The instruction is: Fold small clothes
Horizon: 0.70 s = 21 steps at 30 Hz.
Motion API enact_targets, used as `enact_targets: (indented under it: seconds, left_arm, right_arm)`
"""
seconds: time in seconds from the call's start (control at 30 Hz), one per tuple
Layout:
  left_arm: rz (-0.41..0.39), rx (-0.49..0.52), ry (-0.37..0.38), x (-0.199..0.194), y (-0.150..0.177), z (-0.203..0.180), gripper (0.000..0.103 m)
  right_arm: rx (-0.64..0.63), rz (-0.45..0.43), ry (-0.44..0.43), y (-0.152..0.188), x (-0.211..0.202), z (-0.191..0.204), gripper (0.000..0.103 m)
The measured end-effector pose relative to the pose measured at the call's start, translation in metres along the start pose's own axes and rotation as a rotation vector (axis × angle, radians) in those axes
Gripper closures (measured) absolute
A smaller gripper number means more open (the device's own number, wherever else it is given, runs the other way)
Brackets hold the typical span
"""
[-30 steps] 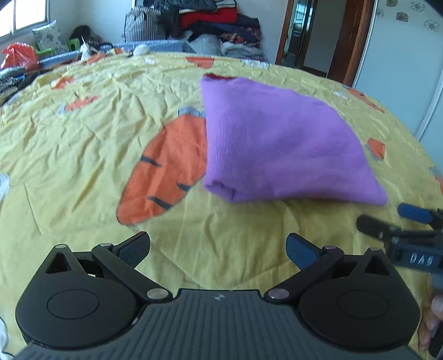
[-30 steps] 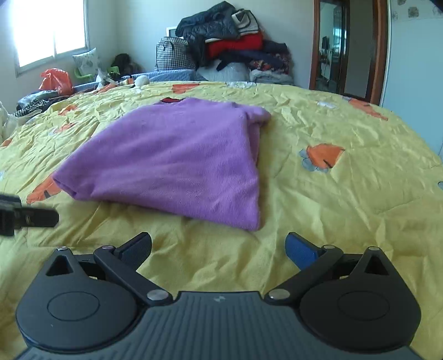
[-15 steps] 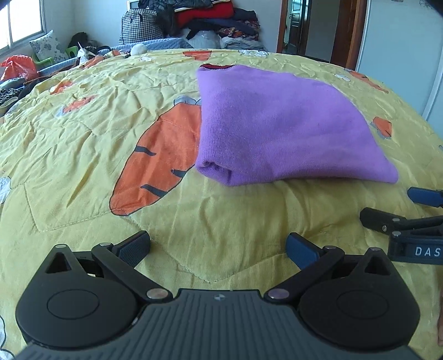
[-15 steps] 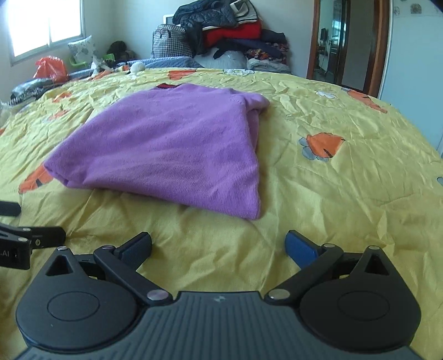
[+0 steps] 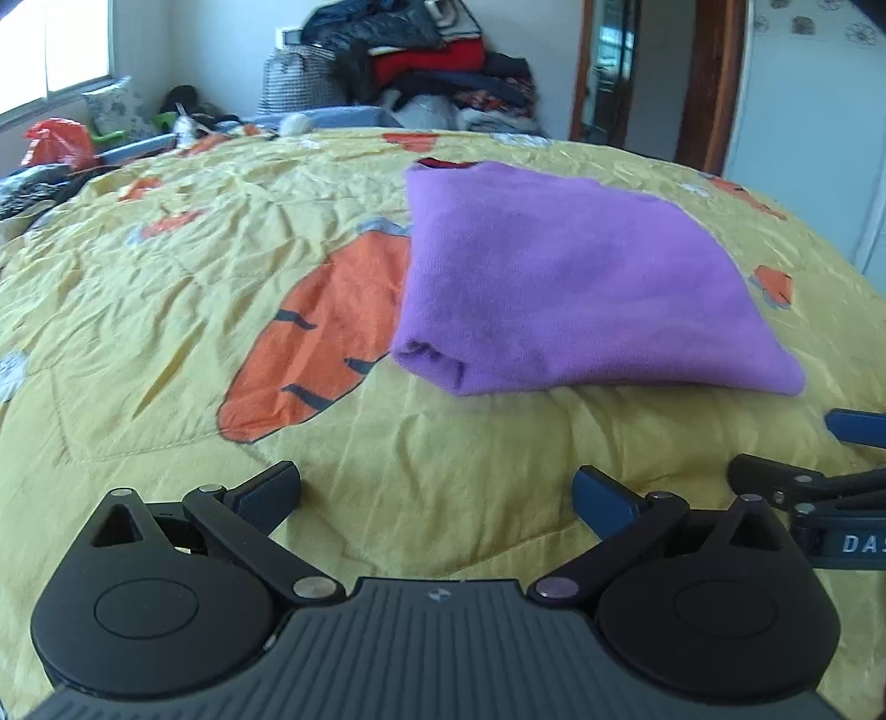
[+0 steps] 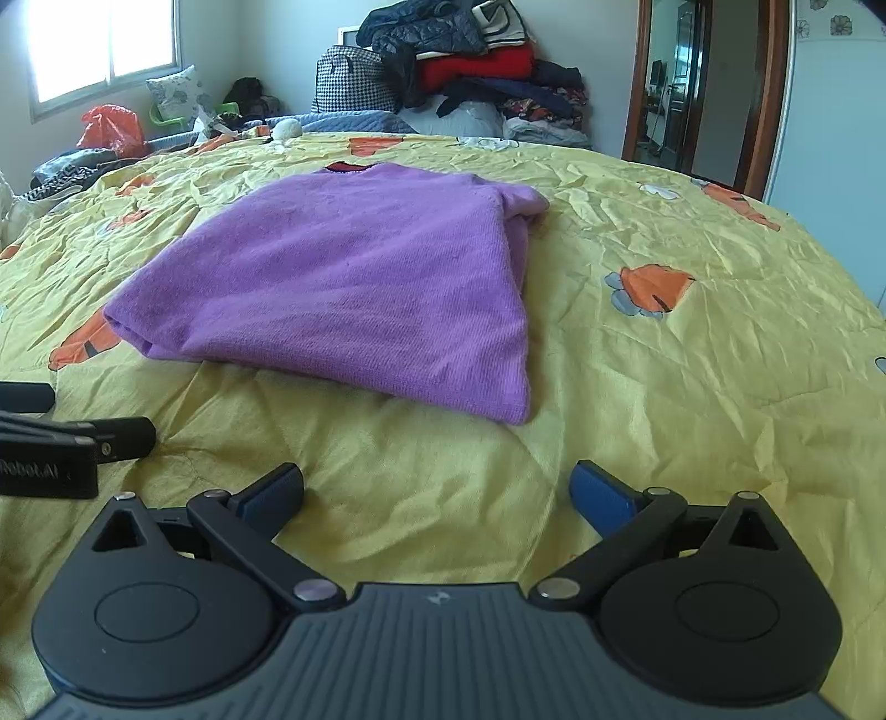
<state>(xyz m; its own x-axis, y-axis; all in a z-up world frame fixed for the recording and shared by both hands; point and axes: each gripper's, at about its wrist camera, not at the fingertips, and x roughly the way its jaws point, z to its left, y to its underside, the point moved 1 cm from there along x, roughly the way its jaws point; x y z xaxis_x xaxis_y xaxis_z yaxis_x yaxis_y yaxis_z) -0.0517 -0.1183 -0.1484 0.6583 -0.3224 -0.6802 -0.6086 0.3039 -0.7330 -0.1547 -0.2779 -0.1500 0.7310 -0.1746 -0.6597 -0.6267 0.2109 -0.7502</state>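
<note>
Bedspread [image 6: 637, 421]: yellow, wrinkled, printed with orange carrots, covers the whole bed. Purple sweater [image 6: 354, 288] lies folded flat on it, mid-bed, partly over a large carrot print [image 5: 321, 343]. Left gripper [image 5: 436, 490] and right gripper [image 6: 437, 490] both sit low over the near bedspread, fingers spread wide, holding nothing, short of the sweater. Far side: pile of clothes [image 6: 470, 66] against the wall, window [image 6: 99, 50] at left, wooden door frame [image 6: 769, 99] at right
</note>
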Motion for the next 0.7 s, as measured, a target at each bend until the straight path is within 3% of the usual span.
enact_targets:
  seconds: [0.7]
  left_arm:
    - [-0.007,0.015,0.007,0.004,0.000,0.001,0.000]
  right_arm:
    - [-0.010,-0.004,-0.003,-0.007,0.007,0.016,0.000]
